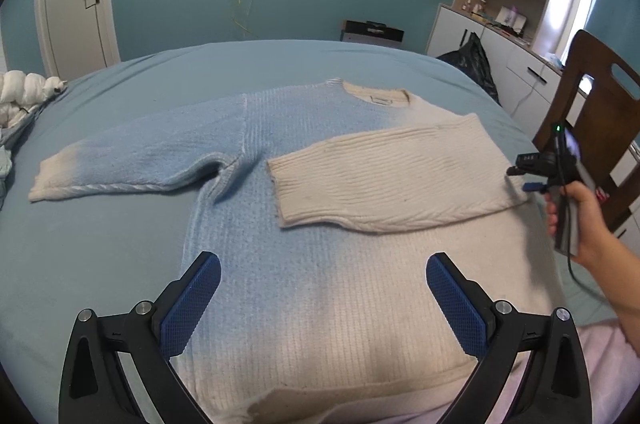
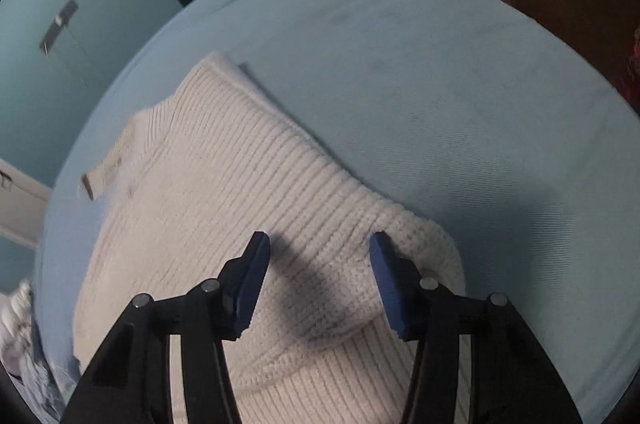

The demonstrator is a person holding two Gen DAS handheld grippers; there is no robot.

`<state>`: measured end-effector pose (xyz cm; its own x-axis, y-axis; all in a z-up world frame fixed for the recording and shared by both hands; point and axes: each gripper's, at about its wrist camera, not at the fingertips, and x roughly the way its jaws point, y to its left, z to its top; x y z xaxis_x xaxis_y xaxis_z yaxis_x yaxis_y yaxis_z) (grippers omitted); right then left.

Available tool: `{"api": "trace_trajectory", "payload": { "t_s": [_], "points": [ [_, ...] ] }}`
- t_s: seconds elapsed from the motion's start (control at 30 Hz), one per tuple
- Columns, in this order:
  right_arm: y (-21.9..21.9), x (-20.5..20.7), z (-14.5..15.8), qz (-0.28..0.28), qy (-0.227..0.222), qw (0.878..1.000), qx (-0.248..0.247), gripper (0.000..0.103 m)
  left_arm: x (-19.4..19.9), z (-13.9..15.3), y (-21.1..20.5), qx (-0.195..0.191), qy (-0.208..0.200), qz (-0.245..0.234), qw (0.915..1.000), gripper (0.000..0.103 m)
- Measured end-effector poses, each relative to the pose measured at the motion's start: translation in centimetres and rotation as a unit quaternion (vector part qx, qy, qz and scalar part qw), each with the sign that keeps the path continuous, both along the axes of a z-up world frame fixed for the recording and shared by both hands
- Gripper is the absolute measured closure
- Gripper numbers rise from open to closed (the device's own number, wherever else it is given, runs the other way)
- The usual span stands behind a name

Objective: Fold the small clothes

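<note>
Sweater [image 1: 320, 264] is spread flat on the bed [image 1: 100, 264], one sleeve [image 1: 384, 180] already laid across (likely starting the fold), while each hand-held gripper, left [image 1: 323, 298] and right [image 2: 320, 276], is held spread above it, empty.

Ribbed knit sweater [image 1: 320, 224] (matt, woolly)

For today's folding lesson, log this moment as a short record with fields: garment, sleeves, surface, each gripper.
garment: sweater, blue fading to cream, flat on the bed
right sleeve: folded across the chest
left sleeve: spread out sideways
left gripper: open, above the hem, holding nothing
right gripper: open, over the sleeve fold, holding nothing
</note>
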<state>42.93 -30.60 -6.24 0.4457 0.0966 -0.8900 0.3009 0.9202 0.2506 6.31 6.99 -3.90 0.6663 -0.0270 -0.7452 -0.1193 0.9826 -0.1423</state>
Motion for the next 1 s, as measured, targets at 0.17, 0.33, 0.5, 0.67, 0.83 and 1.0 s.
{"api": "trace_trajectory", "payload": {
  "t_s": [0.17,0.33,0.5,0.67,0.83,1.0],
  "points": [
    [8.5,-1.7,6.4,0.118,-0.058,0.989,-0.064,0.03,0.1,-0.2,0.6,-0.002,0.008,0.013,0.9999,0.0],
    [19.9,-4.4,7.2,0.275,-0.079,0.955,-0.076,0.021,0.0,-0.5,1.4,-0.003,0.014,0.023,0.9996,0.0],
    [26.1,-5.6,-0.2,0.362,0.017,0.913,-0.189,0.021,0.0,-1.2,1.7,-0.003,0.027,0.028,0.9992,0.0],
    [23.2,-9.5,7.8,0.336,-0.057,0.923,-0.176,0.021,-0.4,-1.3,2.2,-0.011,0.034,0.027,0.999,0.0],
    [22.8,-15.5,15.4,0.345,-0.059,0.924,-0.151,0.021,-0.8,-1.4,2.2,-0.004,0.034,0.03,0.9989,0.0],
    [19.7,-26.2,14.5,0.295,-0.08,0.951,-0.045,0.013,-1.5,-1.4,2.2,0.007,0.034,0.035,0.9988,0.0]
  ]
}}
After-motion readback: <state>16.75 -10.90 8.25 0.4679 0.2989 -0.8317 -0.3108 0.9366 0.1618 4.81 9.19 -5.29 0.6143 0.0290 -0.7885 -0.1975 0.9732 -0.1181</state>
